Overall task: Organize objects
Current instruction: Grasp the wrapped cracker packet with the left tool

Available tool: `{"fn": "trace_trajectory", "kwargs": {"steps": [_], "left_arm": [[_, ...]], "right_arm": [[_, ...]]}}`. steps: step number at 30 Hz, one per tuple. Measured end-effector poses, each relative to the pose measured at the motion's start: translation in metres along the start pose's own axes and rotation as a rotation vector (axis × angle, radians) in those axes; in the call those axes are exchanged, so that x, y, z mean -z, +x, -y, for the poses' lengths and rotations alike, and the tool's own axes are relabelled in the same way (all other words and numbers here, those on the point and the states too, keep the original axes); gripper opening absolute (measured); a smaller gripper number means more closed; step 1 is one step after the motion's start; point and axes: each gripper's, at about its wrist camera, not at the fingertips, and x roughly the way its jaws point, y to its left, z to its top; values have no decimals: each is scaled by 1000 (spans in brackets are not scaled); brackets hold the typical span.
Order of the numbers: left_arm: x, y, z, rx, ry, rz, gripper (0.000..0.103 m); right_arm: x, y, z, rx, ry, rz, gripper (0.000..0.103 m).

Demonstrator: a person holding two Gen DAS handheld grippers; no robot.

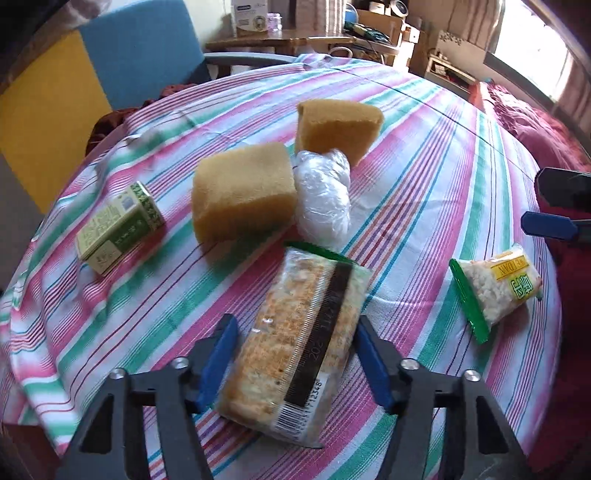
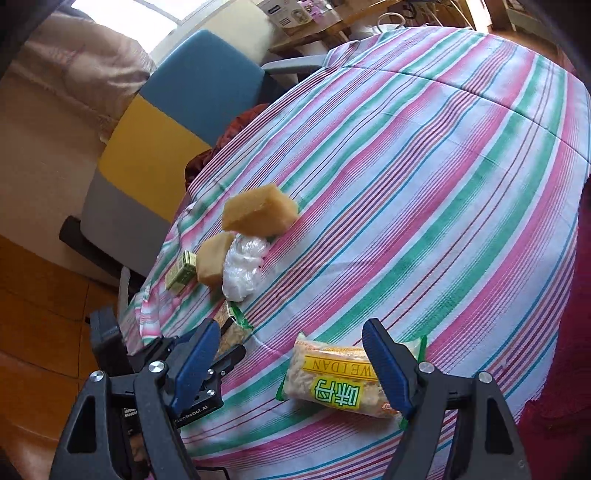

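Observation:
A clear snack packet with a black stripe [image 1: 295, 347] lies on the striped tablecloth [image 1: 424, 177] between the open jaws of my left gripper [image 1: 297, 332]; the fingers stand on either side of it. A small yellow-label snack packet [image 1: 498, 288] lies to its right; in the right wrist view this packet [image 2: 332, 380] sits between the open jaws of my right gripper [image 2: 291, 354]. Two yellow sponges [image 1: 243, 192] [image 1: 340, 125], a wad of clear plastic [image 1: 323, 199] and a green carton [image 1: 118, 229] lie farther back.
The table is round, with its edge close on the left [image 2: 147, 306]. A blue and yellow chair [image 1: 110, 74] stands behind it. A red cloth [image 1: 535, 122] lies at the right. Shelves and boxes [image 1: 369, 26] stand at the back.

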Motion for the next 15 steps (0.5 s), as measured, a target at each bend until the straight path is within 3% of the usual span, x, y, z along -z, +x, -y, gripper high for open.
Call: {"fn": "trace_trajectory", "kwargs": {"steps": [3, 15], "left_arm": [[10, -7, 2, -16, -52, 19, 49], [84, -44, 26, -87, -248, 166, 49]], "right_arm": [[-1, 0, 0, 1, 2, 0, 81], [6, 11, -13, 49, -80, -46, 81]]}}
